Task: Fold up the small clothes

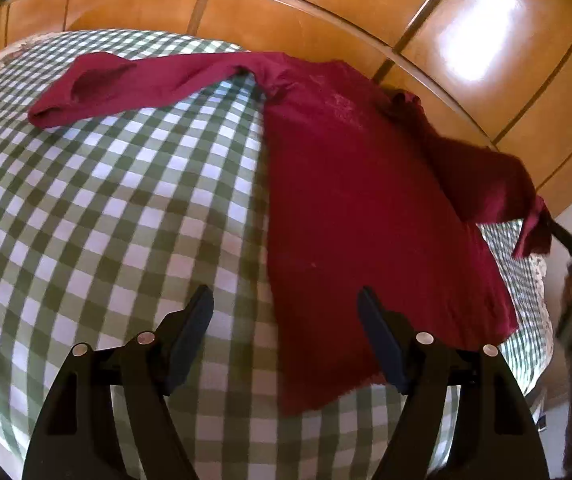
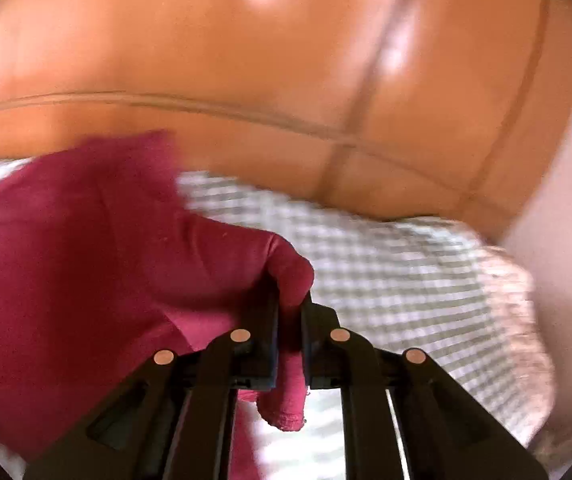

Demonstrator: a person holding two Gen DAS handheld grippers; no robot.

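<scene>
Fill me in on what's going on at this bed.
A person with a gripper in each hand is folding a dark red long-sleeved shirt on a green checked bedspread. The right gripper is shut on the cuff of one sleeve and holds it off the bed. The left gripper is open above the shirt's hem, gripping nothing. The other sleeve lies stretched out flat.

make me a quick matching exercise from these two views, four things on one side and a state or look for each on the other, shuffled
Things:
1. left hand-held gripper
2. right hand-held gripper
3. shirt
4. cloth

States:
A. green and white checks
B. dark red, one sleeve lifted
C. open, empty
D. shut on a sleeve end

Pairs: 1-C, 2-D, 3-B, 4-A
</scene>
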